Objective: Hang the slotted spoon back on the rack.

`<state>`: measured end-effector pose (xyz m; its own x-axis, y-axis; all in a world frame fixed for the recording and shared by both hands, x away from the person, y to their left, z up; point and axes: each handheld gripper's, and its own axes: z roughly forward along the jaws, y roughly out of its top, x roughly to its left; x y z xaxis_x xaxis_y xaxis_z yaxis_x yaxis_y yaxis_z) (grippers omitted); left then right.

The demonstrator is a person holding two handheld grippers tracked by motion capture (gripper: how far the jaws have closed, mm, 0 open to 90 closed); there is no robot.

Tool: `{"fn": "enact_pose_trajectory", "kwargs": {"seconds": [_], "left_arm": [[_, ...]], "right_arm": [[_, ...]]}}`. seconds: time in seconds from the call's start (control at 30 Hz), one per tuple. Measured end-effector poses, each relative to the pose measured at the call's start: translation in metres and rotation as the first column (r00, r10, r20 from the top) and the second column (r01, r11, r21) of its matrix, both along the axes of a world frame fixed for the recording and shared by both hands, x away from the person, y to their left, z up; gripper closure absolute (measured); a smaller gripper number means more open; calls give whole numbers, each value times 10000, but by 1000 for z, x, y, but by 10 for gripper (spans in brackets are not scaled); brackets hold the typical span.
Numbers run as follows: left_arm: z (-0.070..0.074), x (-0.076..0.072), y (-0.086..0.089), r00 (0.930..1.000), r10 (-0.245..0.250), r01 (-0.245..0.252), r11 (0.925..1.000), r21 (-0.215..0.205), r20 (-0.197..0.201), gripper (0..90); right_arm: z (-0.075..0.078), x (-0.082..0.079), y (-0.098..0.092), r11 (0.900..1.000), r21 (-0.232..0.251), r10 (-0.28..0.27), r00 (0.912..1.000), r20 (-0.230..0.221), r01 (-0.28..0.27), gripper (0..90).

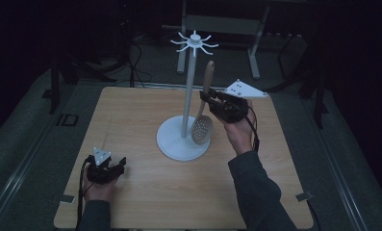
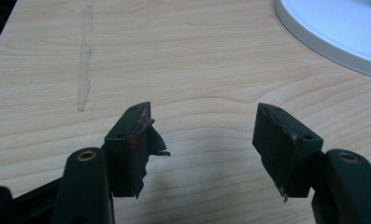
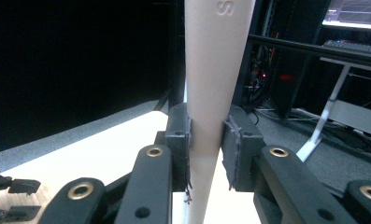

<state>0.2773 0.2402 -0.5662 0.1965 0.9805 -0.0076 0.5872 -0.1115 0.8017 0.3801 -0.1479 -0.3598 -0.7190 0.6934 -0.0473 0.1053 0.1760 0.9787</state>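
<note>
A white hook stand rises from a round base at the middle of the wooden table; its ring of hooks is bare. My right gripper is shut on the handle of a beige slotted spoon, held nearly upright just right of the pole, bowl down over the base. In the right gripper view both pads clamp the handle of this gripper. My left gripper rests low at the table's front left, open and holding nothing, with the stand's base ahead to its right.
Behind the table stands a grey metal frame, and cables lie on the dark floor. A lit monitor and racks sit in the background. A faint scuff mark runs across the wood.
</note>
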Motion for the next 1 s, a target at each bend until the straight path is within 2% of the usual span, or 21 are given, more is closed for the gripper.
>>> {"fn": "enact_pose_trajectory", "kwargs": {"seconds": [0.13, 0.23, 1.0], "left_arm": [[0, 0, 0, 10000, 17, -17, 10000, -16, 42, 381], [0, 0, 0, 10000, 13, -12, 10000, -20, 38, 381], [0, 0, 1, 10000, 9, -9, 10000, -45, 18, 381]], "right_arm": [[2, -1, 0, 10000, -31, -23, 10000, 20, 23, 739], [4, 0, -3, 9998, 174, -70, 10000, 18, 69, 739], [18, 2, -5, 9983, 571, -75, 10000, 10, 75, 739]]}}
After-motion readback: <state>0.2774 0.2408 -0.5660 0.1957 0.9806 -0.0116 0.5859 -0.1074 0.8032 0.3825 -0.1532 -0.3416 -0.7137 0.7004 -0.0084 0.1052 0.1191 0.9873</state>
